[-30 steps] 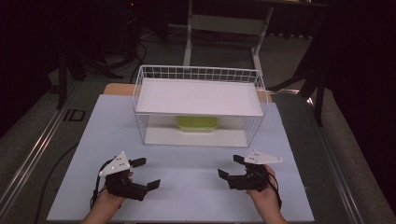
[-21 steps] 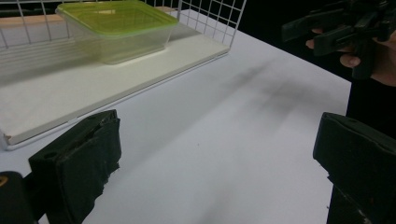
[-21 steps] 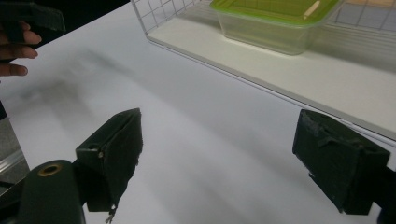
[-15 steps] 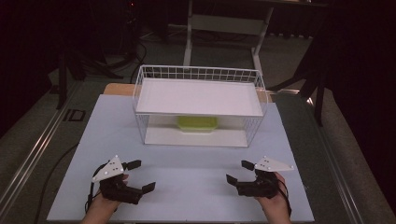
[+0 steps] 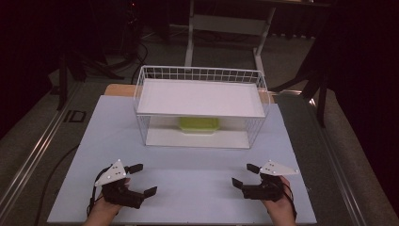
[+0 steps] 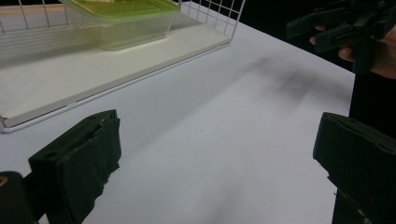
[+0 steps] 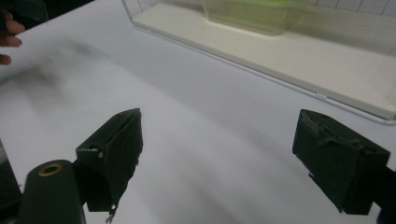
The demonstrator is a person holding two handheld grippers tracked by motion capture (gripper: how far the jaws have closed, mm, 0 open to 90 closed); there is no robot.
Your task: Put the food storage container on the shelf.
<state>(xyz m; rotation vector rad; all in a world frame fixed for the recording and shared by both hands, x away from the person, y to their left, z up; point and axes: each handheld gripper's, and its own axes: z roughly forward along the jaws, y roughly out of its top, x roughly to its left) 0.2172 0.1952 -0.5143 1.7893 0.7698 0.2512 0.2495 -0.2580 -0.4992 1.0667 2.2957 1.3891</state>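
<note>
Both hands slid back toward the near edge of the tabletop [image 5: 188,183] since 1 s ago. Left gripper [image 5: 139,179] sits by the near-left corner, jaws wide apart, nothing between them. Right gripper [image 5: 244,175] sits by the near-right corner, jaws wide apart too, nothing in them. White wire basket [image 5: 200,74] stands at the far edge w/ a white board [image 5: 200,96] on top. Green tub [image 5: 199,124] is inside, under the board, near the back
</note>
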